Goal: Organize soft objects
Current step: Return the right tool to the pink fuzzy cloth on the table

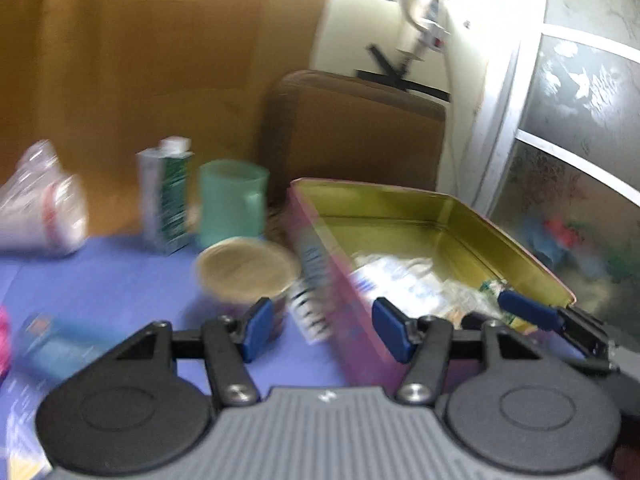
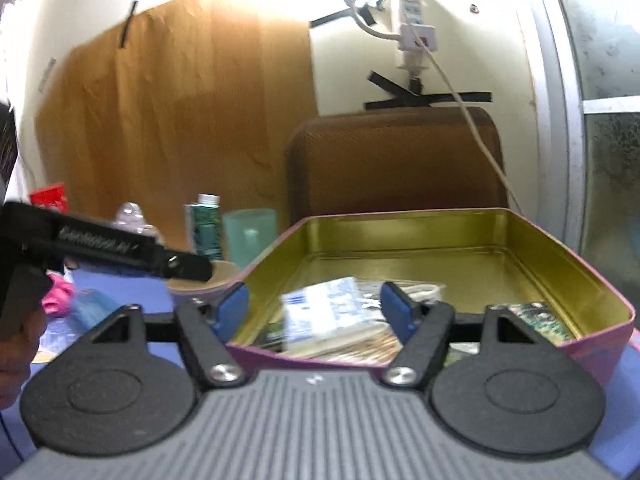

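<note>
With both the left claw [image 1: 326, 330] and right claw [image 2: 314, 310] wide and empty, we should clear the tin [image 2: 560, 248] rim before reaching left of it for the pink bundle [image 2: 60, 294].

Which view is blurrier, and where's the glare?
Left wrist view: heavy motion blur, smearing the carton, green cup and tin lettering; window blown out at top. Right wrist view: sharper overall, tin rim crisp, only the packets inside smeared; strong glare washes out the upper wall. Both show fisheye bending at the edges.
</note>
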